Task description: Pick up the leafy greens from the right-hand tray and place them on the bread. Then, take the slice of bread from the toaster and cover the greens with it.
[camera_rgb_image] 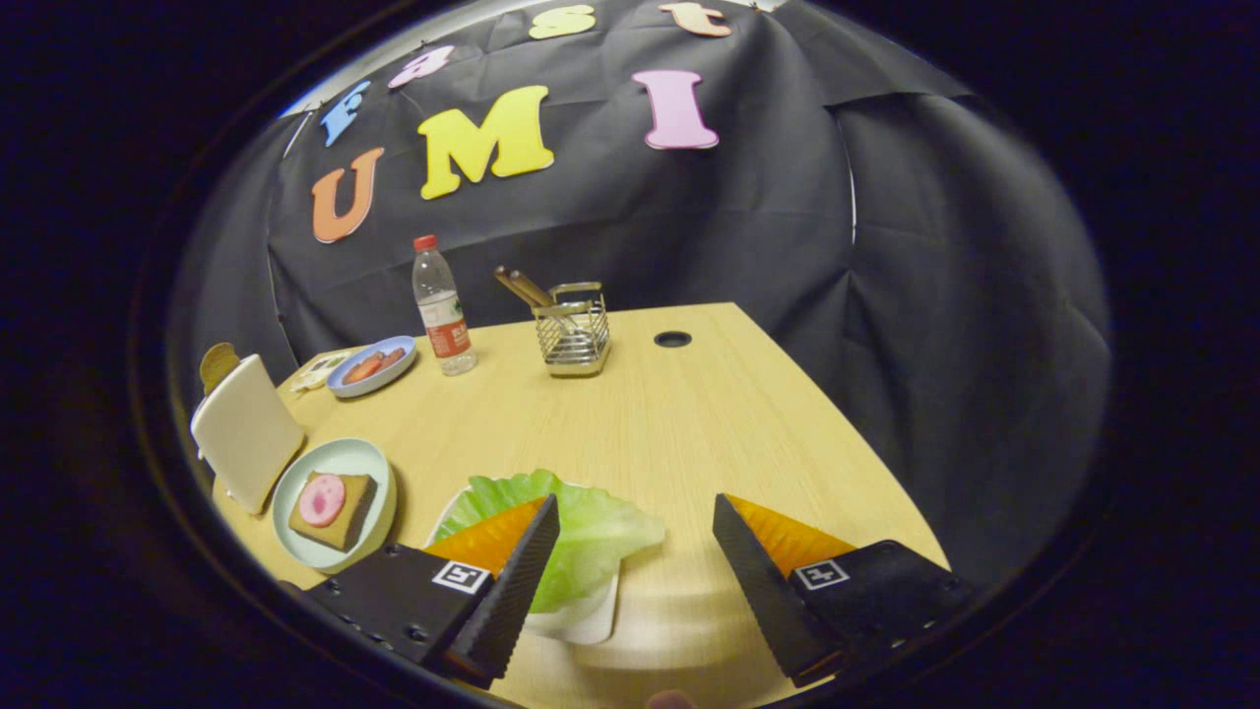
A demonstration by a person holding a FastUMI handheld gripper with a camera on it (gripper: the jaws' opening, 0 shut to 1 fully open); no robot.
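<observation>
My gripper [635, 517] is open above the wooden table [689, 433]. A light green lettuce leaf [591, 532] lies on a white tray [581, 620], partly under my left finger and reaching into the gap between the fingers. To the left, a pale round plate [379, 473] holds a slice of brown bread [354, 512] topped with a pink round of sausage [321, 499]. Further left stands a white toaster [246, 433] with a brown slice of bread [218, 364] sticking out of its top.
At the back of the table are a blue plate [372, 366] with red slices, a clear water bottle [441, 307] with a red cap, and a wire holder [573, 330] with chopsticks. A round cable hole [672, 339] lies beyond. The table's right edge falls away to dark cloth.
</observation>
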